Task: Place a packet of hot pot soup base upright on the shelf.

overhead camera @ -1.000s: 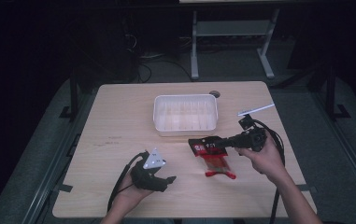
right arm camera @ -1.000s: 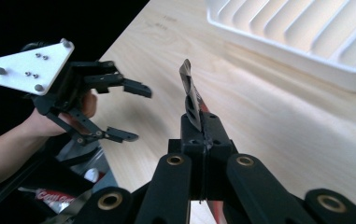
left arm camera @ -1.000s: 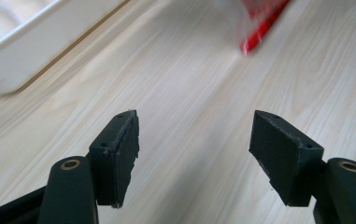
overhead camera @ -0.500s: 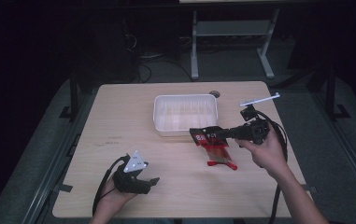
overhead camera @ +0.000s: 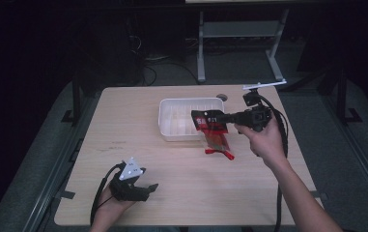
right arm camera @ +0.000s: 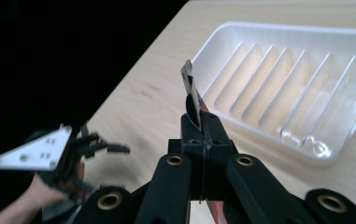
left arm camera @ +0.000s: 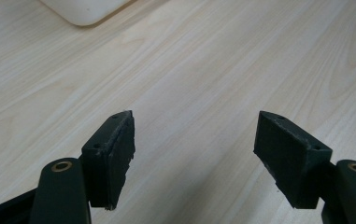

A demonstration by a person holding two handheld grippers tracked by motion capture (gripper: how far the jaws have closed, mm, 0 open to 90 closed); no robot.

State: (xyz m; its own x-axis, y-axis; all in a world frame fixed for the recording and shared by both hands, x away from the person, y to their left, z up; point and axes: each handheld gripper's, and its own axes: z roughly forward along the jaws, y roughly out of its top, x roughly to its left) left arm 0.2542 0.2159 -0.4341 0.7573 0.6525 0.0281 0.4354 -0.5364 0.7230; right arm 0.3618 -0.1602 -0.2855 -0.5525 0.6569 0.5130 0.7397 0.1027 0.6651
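A red and black packet [overhead camera: 216, 137] hangs above the table, just in front of the white ribbed tray [overhead camera: 168, 129]. My right gripper [overhead camera: 202, 116] is shut on its top edge and points left, level with the table. In the right gripper view the packet's edge [right arm camera: 192, 95] sticks up from between the shut jaws of that gripper [right arm camera: 202, 127], with the tray [right arm camera: 283, 88] beyond. My left gripper [overhead camera: 148, 187] rests low at the table's front left, open. Its fingers [left arm camera: 115, 149] stand wide apart over bare wood, with nothing between them.
The wooden table [overhead camera: 133, 121] has dark floor all around it. A small round dark thing [overhead camera: 222, 97] lies behind the tray. A tray corner [left arm camera: 82, 9] shows at the top of the left gripper view. The left hand and its gripper [right arm camera: 68, 149] appear far off in the right gripper view.
The right gripper has lifted the packet off the table and carried it up toward the tray. The left hand has drawn back toward the table's front left.
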